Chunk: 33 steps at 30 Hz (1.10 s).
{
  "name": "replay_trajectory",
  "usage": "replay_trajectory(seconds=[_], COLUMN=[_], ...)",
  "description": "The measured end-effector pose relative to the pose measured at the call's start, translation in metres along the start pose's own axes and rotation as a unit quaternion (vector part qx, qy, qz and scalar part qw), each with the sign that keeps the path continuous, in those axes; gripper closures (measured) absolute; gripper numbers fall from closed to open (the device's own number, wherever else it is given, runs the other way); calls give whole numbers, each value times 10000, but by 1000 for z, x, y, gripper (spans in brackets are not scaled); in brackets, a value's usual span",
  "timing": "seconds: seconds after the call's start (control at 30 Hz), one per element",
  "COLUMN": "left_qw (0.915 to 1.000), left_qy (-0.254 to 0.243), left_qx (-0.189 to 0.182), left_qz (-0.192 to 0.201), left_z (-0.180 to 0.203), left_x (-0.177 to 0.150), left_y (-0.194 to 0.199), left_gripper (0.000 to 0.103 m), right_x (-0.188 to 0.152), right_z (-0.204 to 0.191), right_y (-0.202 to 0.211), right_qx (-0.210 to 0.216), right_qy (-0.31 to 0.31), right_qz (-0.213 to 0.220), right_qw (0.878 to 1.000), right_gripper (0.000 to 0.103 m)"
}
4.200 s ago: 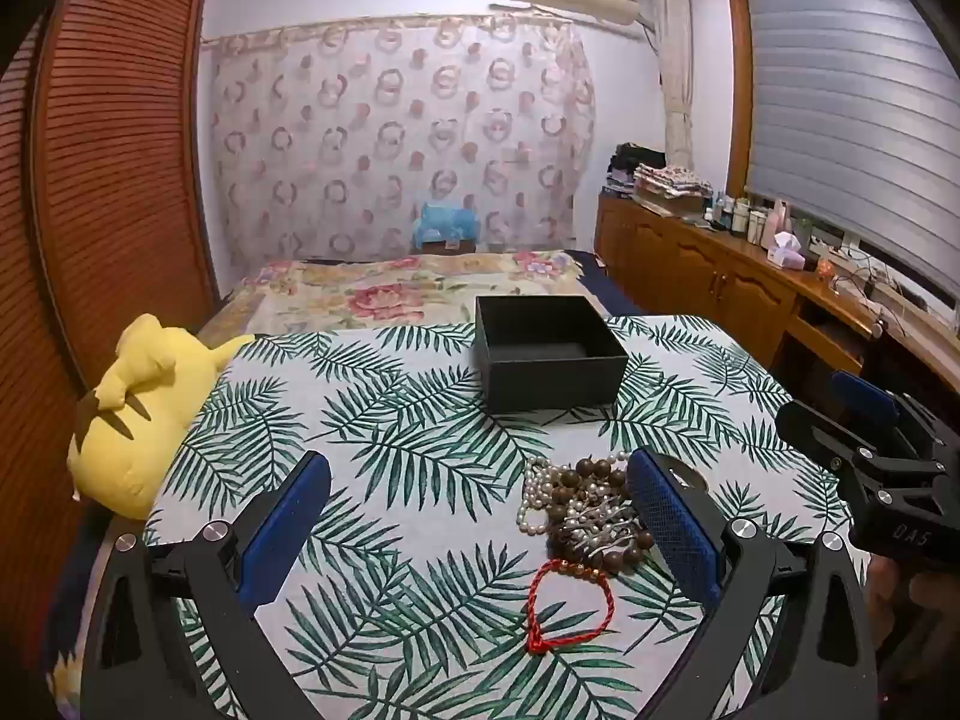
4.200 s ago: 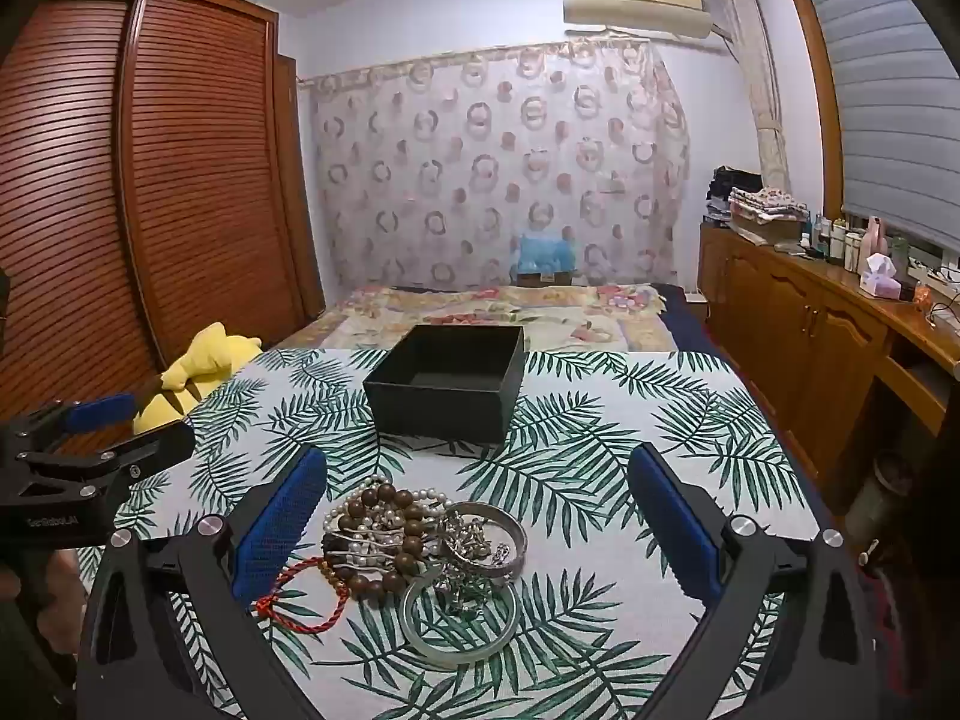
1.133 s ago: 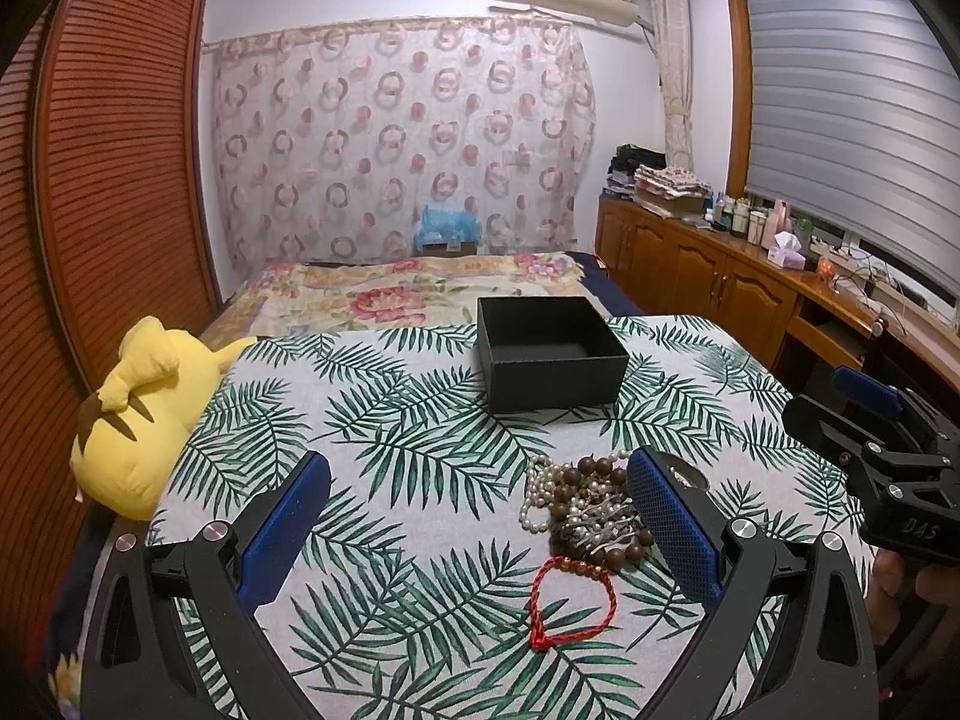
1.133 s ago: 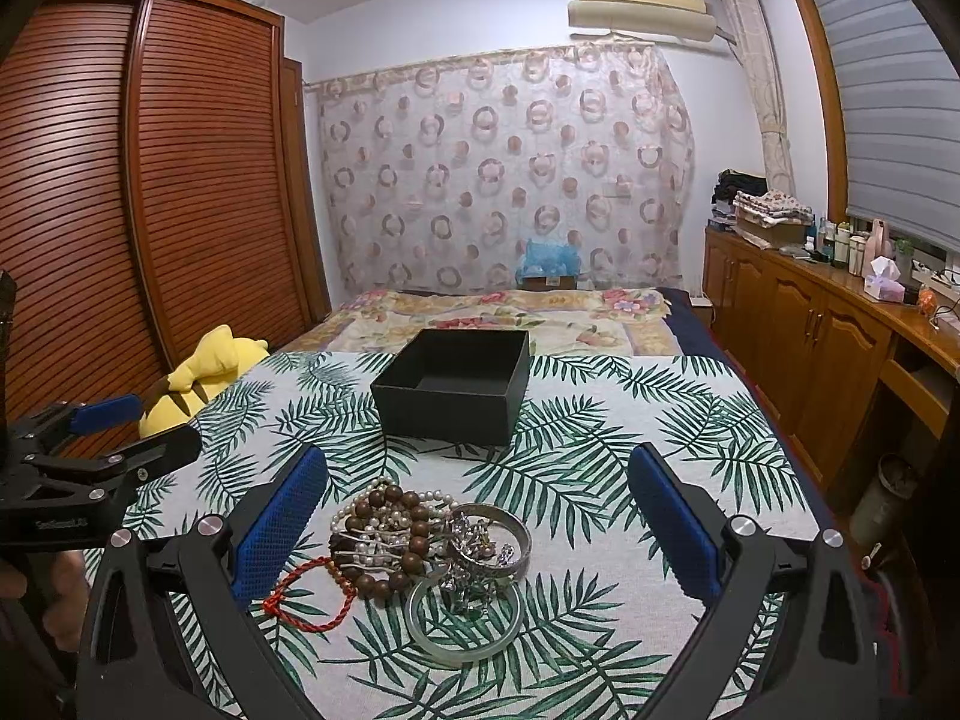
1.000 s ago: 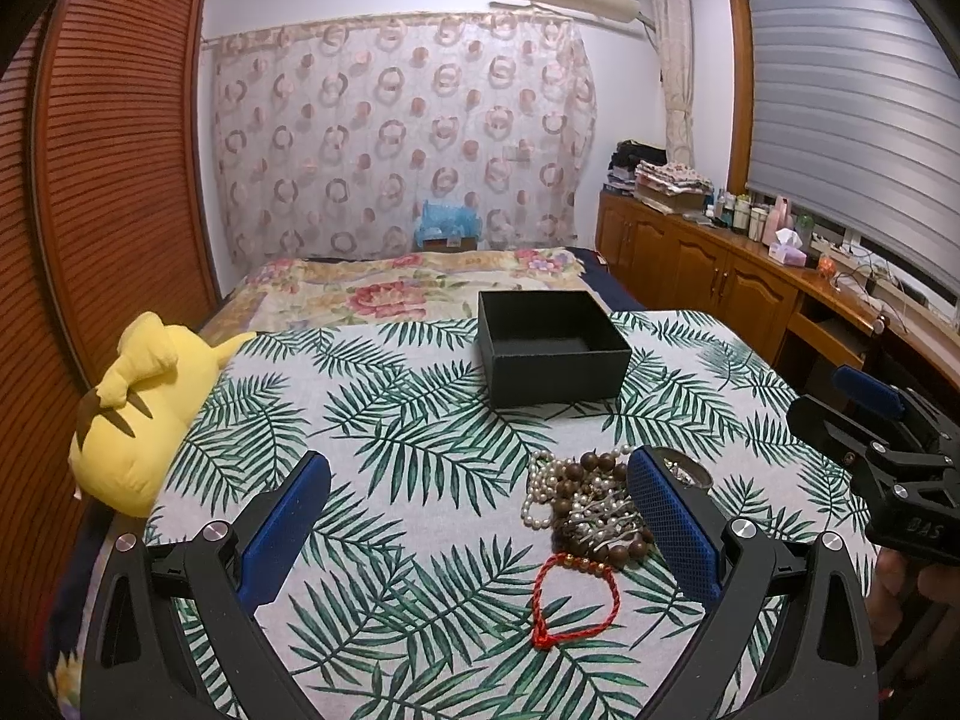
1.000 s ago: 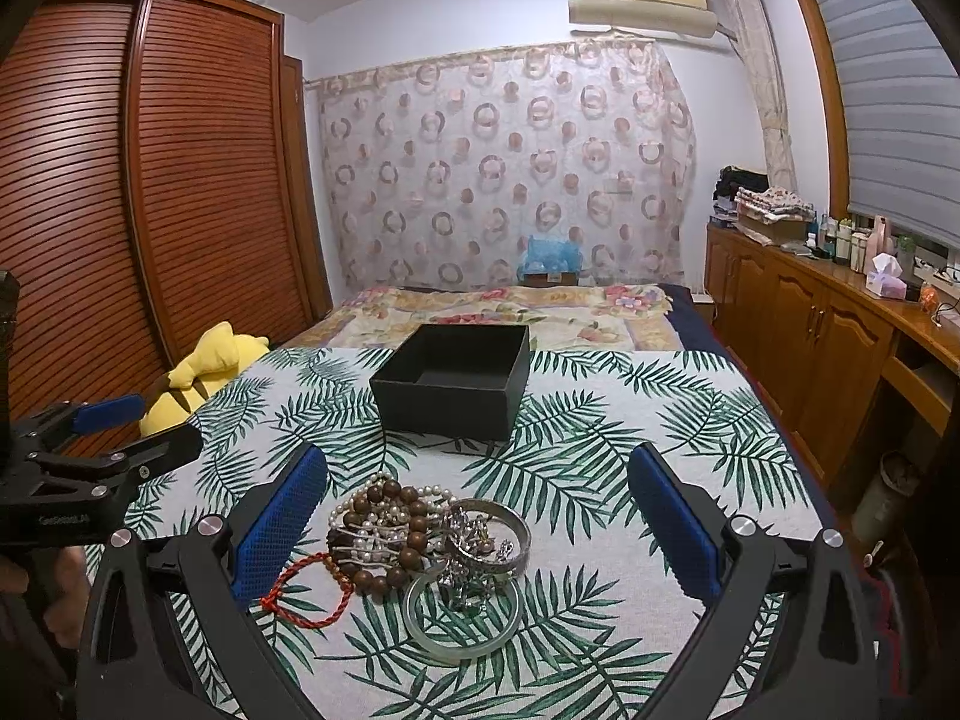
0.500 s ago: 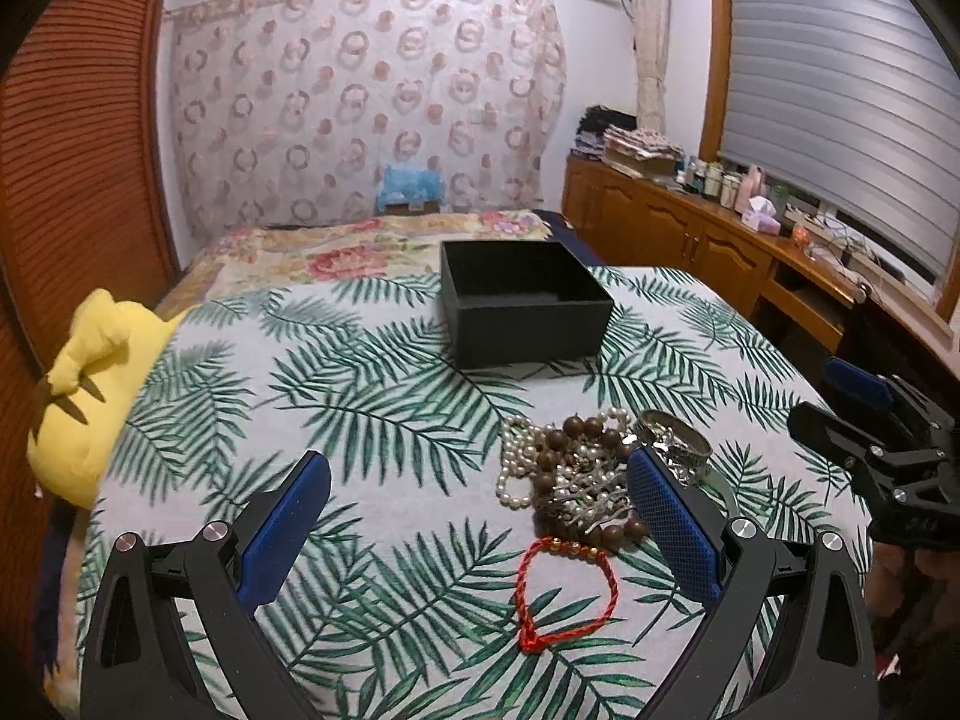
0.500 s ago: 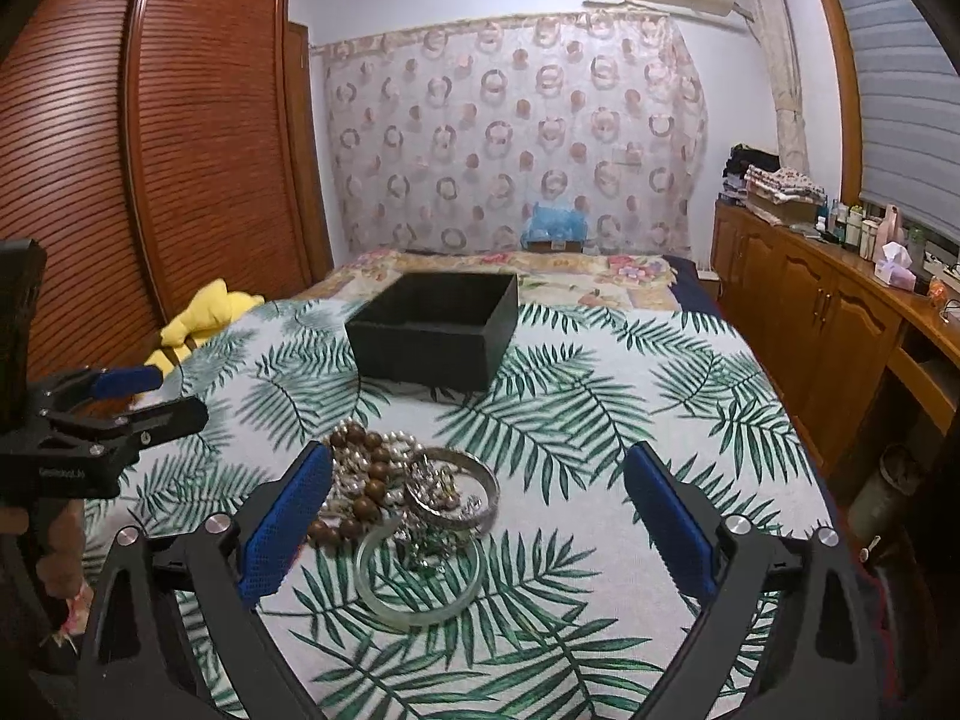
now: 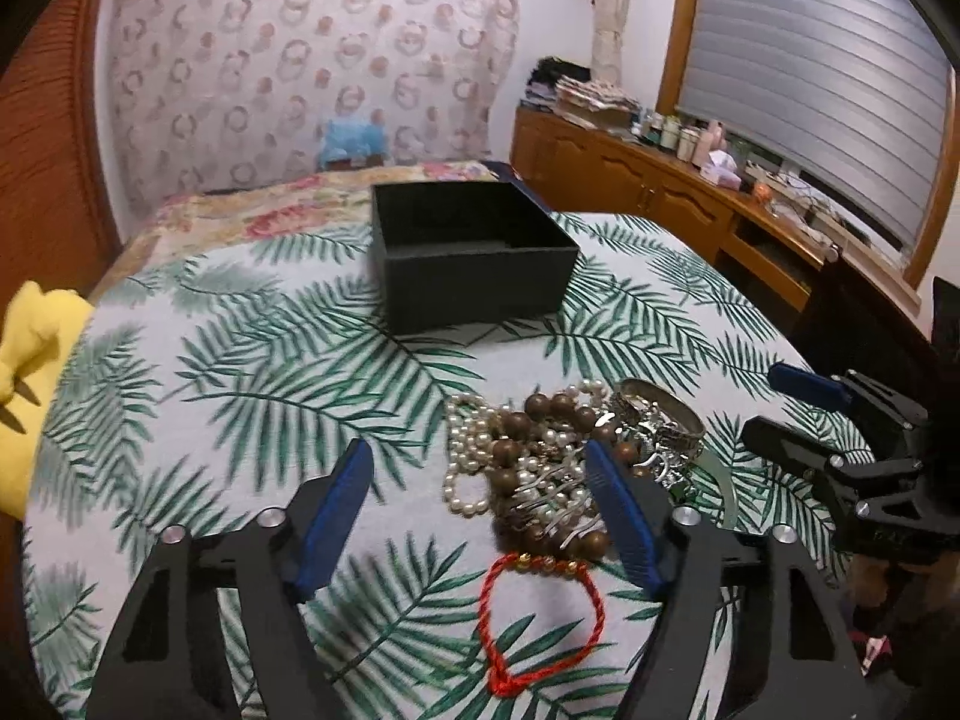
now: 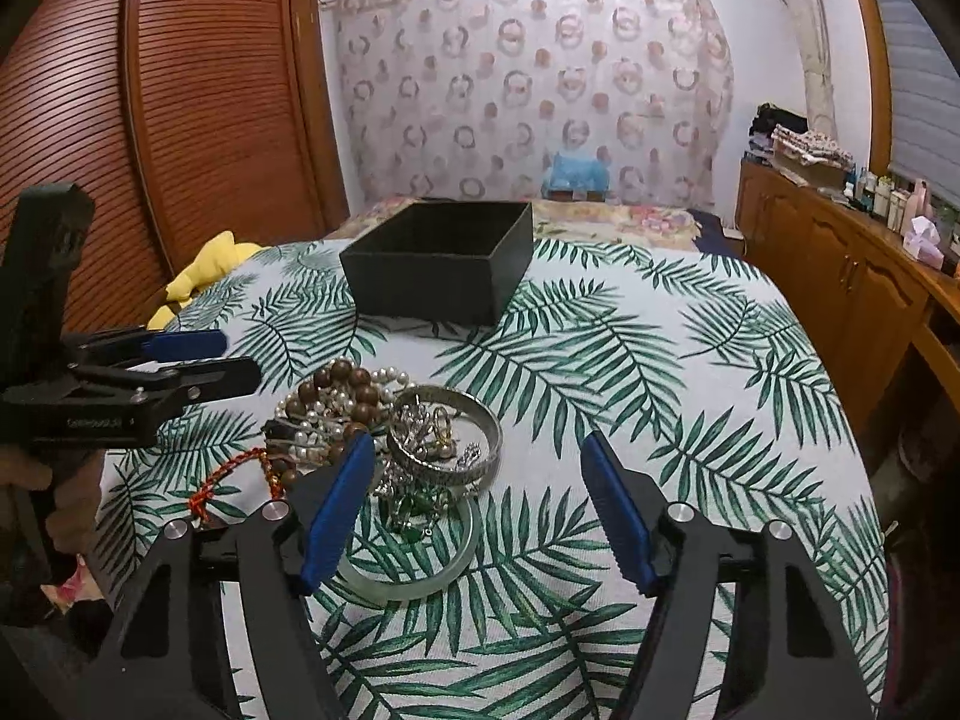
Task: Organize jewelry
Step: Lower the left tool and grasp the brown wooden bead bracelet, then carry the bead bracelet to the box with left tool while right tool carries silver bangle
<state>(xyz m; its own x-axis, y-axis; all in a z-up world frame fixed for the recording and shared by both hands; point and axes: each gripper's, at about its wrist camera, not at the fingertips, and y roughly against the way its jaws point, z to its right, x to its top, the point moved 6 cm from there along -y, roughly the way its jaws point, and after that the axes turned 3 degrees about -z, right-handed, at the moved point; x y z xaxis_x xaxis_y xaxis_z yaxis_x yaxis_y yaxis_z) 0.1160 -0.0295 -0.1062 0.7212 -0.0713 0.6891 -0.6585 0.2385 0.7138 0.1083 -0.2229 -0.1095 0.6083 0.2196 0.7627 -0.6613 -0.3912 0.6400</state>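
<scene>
We took the black box (image 9: 474,258) as our landmark; it sat open-topped on the palm-leaf cloth (image 9: 252,372) that covered the table. The jewelry pile (image 9: 540,468) lay on the cloth nearer to us than the box, well apart from it. In the pile we saw a pearl string (image 9: 465,456), brown wooden beads (image 9: 510,456) and a silver bangle (image 10: 447,438), all touching one another. A pale green bangle (image 10: 414,576) lay at the pile's edge farthest from the box, partly under the silver one. A red cord bracelet (image 9: 537,618) lay on the side of the pile away from the box, its gold beads just beside the wooden ones.

Our left gripper (image 9: 480,510) hovered over the pile on the side away from the box. Its jaws had just been closing but stood apart, pressing on nothing. Our right gripper (image 10: 474,498) hung over the bangles, also on the near side from the box. Its jaws had just been closing too and stood apart, holding nothing. A yellow plush toy (image 9: 27,384) lay at the table's edge, well apart from the box.
</scene>
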Motion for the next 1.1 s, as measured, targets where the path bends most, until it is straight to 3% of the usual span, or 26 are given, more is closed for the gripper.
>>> replay_trajectory(seconds=[0.17,0.37,0.57,0.6,0.63,1.1], left_qw=[9994,9987,9983,9982,9983,9979], left_qy=[-92,-203,-320,-306,-298,-309], left_qx=[-210,-163,-134,-183,-167,-358], left_qz=[-252,-436,-475,-477,-468,450], left_z=[6,7,9,9,8,21], left_x=[2,4,5,5,5,16], left_y=[-21,-40,-49,-48,-47,24], left_gripper=[47,70,76,87,91,91], right_x=[-5,-9,-10,-9,-9,-5], right_z=[0,0,-2,-2,-3,-2], right_y=[-6,-10,-11,-11,-10,-19], right_qx=[-14,-30,-7,-2,4,82], right_qy=[11,48,79,84,101,344], right_qz=[-98,-157,-170,-171,-173,-358], right_qw=[10000,9999,9998,9998,9998,9987], right_gripper=[30,30,30,30,30,30])
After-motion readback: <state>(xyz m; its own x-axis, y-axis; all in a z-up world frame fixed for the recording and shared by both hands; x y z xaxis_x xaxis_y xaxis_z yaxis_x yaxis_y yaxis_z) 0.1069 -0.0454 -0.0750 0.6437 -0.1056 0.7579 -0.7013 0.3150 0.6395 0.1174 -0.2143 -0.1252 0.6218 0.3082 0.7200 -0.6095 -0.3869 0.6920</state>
